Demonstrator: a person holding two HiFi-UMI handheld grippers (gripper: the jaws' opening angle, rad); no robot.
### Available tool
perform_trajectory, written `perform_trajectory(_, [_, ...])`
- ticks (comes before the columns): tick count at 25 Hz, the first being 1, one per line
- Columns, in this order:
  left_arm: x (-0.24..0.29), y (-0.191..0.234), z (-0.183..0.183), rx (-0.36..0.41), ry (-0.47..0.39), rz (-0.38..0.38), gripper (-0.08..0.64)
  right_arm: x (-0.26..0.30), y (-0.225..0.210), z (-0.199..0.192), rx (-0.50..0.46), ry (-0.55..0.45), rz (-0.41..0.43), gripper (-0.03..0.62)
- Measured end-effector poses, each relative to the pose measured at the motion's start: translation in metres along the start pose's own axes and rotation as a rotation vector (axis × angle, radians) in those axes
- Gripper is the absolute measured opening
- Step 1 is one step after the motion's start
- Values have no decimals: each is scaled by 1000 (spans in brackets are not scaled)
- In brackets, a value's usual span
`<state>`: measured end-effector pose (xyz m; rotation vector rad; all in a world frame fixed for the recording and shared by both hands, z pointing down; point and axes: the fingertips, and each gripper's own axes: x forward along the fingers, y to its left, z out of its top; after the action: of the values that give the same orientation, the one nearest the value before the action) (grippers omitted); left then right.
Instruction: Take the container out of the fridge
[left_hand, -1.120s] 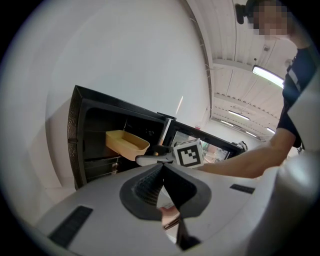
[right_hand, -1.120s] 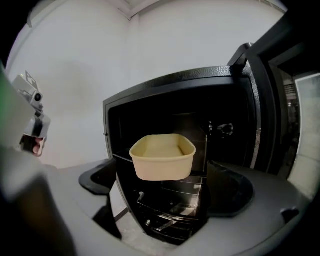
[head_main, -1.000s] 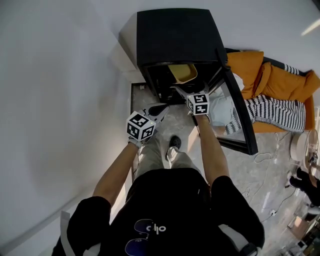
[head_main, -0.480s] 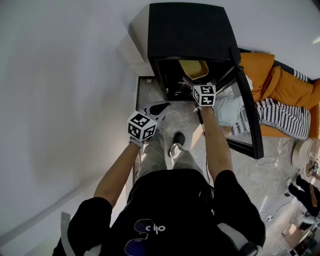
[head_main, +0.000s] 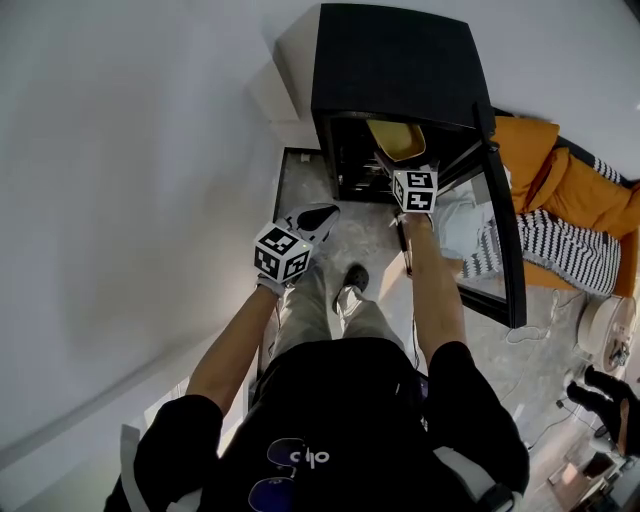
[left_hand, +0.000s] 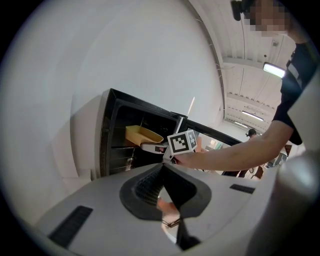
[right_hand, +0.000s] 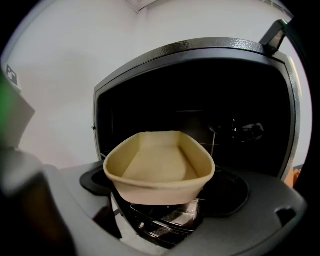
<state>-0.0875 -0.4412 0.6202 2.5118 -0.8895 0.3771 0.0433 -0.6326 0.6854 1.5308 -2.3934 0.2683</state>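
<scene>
Right hand-held gripper (right_hand: 162, 199): jaws spread wide, one pad against each side wall of the container (right_hand: 160, 162) at its near short end. Read as closed on it; how firm the squeeze is cannot be judged. Left hand-held gripper (left_hand: 165, 175): jaws together, nothing between them, held at centre left of the head view, well apart from the fridge (head_main: 395, 60).

Location: the container is in the upper part of the open fridge, at the centre of the right gripper view. Its near end is at the opening and its far end lies back in the dark interior. The door (head_main: 503, 250) stands swung open along the right of the head view. A rack edge (right_hand: 165, 220) shows just below the container; whether the two touch cannot be told.

Handling (judgement):
- Beige, shallow, thin-walled, rounded corners, and it looks empty, so probably light.
- Material not identifiable. The walls may flex inward under a hard squeeze.
- The sides slope and look smooth, so the pads could slide upward. The rolled rim should act as a stop.
- Best hold: the near short end, pads low on the walls just under the rim.
- A one-ended hold leaves the far end as a lever, so expect droop. Draw it out level and clear of the rack and door frame.
</scene>
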Motion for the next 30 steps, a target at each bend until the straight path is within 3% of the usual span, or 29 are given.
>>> perform_trajectory(14, [3,0,12,4,-25,7,3,-27,0,-7,33,20,-2,526])
perform_trajectory(23, [6,-3,21,13,-37,-5,3,-66,4,-1,27,11,-16,525])
perform_trajectory(30, [8,-8,33,47,-41,-33,3,-108,15,-1,47,35,19,525])
